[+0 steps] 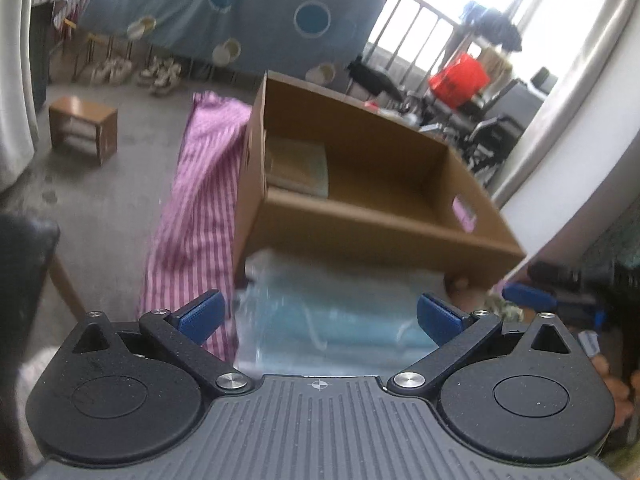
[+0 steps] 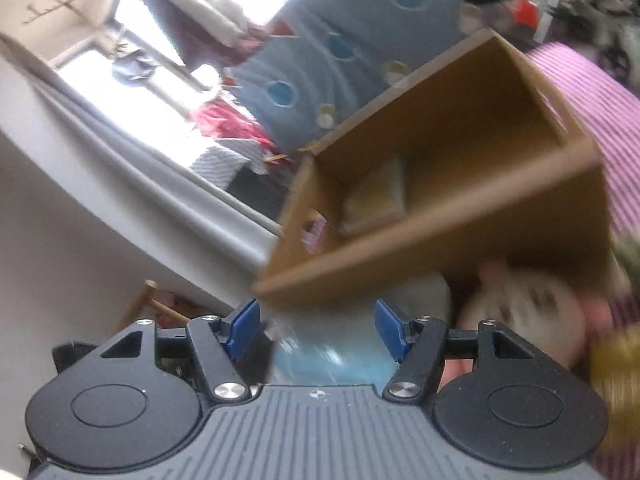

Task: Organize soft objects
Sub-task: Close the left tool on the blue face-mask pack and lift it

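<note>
A light-blue soft item in a clear plastic bag (image 1: 320, 312) lies on the pink striped bed, right in front of my left gripper (image 1: 320, 316), whose blue pads are wide apart over it. The same bag (image 2: 332, 356) lies between the open pads of my right gripper (image 2: 316, 328). I cannot tell if either touches it. Just beyond stands an open cardboard box (image 1: 360, 184), also in the right wrist view (image 2: 440, 184), with a folded pale cloth (image 1: 300, 168) in one corner (image 2: 376, 196). A white plush toy (image 2: 524, 312) lies right of the bag.
The pink striped bedsheet (image 1: 192, 208) runs left of the box. A small wooden stool (image 1: 82, 128) and shoes (image 1: 160, 72) are on the floor. A blue dotted blanket (image 1: 240, 8) hangs behind. A yellow soft thing (image 2: 616, 368) is at the right edge. A white wall (image 2: 60, 240) stands to the left.
</note>
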A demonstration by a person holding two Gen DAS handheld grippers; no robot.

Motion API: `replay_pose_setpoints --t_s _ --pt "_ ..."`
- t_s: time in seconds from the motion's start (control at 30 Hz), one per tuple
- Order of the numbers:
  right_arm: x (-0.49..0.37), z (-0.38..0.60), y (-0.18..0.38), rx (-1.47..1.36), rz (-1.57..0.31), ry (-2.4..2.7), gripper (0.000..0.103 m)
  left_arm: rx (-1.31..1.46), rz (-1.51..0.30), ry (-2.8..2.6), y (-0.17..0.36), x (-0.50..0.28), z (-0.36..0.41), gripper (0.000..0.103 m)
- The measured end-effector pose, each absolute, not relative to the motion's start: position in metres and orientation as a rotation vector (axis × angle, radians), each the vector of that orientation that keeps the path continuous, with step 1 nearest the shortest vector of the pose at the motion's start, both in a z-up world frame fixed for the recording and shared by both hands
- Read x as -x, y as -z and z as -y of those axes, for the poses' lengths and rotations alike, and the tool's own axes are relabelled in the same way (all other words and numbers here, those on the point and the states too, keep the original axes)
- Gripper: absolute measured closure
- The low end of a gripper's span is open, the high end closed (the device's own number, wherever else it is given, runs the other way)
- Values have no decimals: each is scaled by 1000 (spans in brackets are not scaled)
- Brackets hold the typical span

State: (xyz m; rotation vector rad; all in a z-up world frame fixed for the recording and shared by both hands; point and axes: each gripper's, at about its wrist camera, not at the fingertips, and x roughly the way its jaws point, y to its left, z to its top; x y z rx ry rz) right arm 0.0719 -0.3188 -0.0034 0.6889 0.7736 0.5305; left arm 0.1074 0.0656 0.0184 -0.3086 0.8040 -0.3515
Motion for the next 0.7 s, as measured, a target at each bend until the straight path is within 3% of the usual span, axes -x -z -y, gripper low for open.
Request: replay_pose_setpoints --t_s 0.2,0.7 --pt "-54 323 38 -732 -833 -384 49 236 -830 348 -2 -112 -55 8" --pt "-72 302 58 -759 -908 -401 51 275 -883 379 10 -117 -46 8"
